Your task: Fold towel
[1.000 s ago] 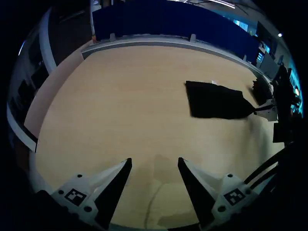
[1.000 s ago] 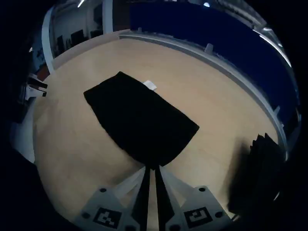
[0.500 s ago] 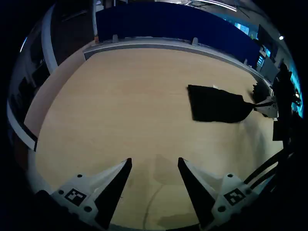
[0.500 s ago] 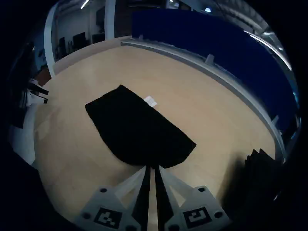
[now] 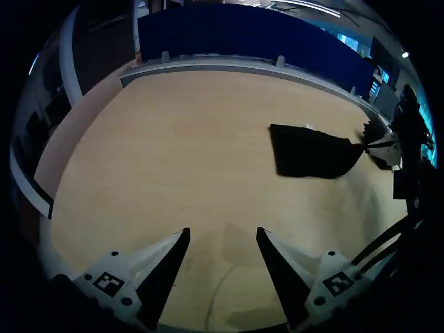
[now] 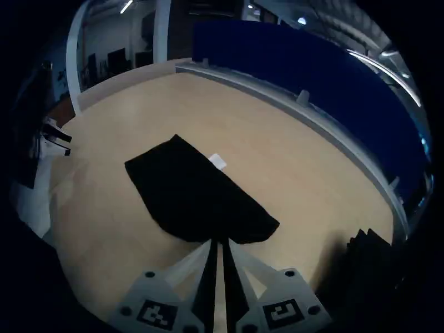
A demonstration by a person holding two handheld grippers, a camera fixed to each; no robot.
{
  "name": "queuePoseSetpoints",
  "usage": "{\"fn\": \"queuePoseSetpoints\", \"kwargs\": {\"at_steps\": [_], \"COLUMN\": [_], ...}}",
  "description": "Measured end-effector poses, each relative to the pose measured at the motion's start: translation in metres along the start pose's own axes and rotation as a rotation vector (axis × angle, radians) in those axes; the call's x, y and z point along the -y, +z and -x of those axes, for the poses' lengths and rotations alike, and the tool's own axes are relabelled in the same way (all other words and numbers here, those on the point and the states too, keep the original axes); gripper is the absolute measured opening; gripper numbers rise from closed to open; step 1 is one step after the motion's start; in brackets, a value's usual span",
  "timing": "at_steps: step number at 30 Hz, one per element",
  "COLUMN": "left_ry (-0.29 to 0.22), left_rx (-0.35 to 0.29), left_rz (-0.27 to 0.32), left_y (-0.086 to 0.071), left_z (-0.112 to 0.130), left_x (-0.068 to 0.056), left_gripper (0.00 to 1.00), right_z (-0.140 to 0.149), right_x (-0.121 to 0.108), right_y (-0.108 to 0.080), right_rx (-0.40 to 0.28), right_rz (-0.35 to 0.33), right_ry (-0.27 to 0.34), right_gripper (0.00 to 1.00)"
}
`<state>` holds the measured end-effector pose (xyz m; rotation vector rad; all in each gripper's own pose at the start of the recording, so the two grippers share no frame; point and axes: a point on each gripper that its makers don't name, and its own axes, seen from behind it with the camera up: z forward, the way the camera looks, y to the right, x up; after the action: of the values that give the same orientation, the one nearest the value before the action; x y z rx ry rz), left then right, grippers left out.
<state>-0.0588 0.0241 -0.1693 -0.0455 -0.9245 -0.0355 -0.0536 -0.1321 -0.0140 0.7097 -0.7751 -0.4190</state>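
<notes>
A black towel (image 6: 194,194) lies folded on the light wooden table (image 6: 288,155), a small white tag (image 6: 217,161) at its far edge. My right gripper (image 6: 220,244) is shut on the towel's near corner and holds it slightly off the table. In the left gripper view the same towel (image 5: 308,158) lies far to the right, with the right gripper (image 5: 367,145) pinching its right corner. My left gripper (image 5: 222,236) stands open low over bare table, well away from the towel, with nothing between its fingers.
A stack of dark folded cloths (image 6: 372,261) sits at the table's right end, close to the right gripper. A blue partition (image 5: 244,30) and a grey rail (image 5: 233,61) run along the far edge. Bare table (image 5: 166,144) spreads before the left gripper.
The right gripper has drawn the towel's corner back toward the dark stack, so the towel looks smaller and farther in its view. The left gripper has stayed put.
</notes>
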Motion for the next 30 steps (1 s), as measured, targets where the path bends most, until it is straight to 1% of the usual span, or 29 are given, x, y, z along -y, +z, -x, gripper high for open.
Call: {"fn": "queuePoseSetpoints", "kwargs": {"at_steps": [6,10,12,15,21,26,27,28,30], "left_ry": [-0.019,-0.044,-0.056,-0.067,-0.062,-0.055,-0.054,-0.053,-0.052], "left_rx": [-0.011,-0.023,-0.030,-0.037,-0.043,-0.044,-0.044,-0.044,-0.045], "left_rz": [0.000,0.004,0.007,0.017,0.024,0.029,0.029,0.030,0.030], "left_y": [-0.003,-0.006,-0.007,-0.009,-0.010,-0.011,-0.011,-0.012,-0.012], "left_z": [0.000,-0.001,-0.001,-0.002,-0.004,-0.004,-0.004,-0.004,-0.005], "left_x": [0.002,0.000,-0.001,-0.003,-0.007,-0.009,-0.010,-0.010,-0.011], "left_gripper": [0.88,0.88,0.88,0.88,0.88,0.88,0.88,0.88,0.88], "right_z": [-0.040,-0.059,-0.063,-0.067,-0.066,-0.064,-0.064,-0.063,-0.061], "right_x": [0.010,0.018,0.020,0.024,0.025,0.021,0.020,0.018,0.015], "right_y": [0.003,0.011,0.015,0.017,0.015,0.013,0.013,0.013,0.013], "right_rx": [-0.043,-0.048,-0.042,-0.044,-0.042,-0.049,-0.050,-0.048,-0.045], "right_rz": [-0.018,-0.037,-0.041,-0.050,-0.051,-0.041,-0.036,-0.024,-0.006], "right_ry": [-0.064,-0.099,-0.110,-0.117,-0.118,-0.110,-0.109,-0.109,-0.110], "right_gripper": [0.06,0.05,0.05,0.05,0.05,0.06,0.20,0.37,0.66]}}
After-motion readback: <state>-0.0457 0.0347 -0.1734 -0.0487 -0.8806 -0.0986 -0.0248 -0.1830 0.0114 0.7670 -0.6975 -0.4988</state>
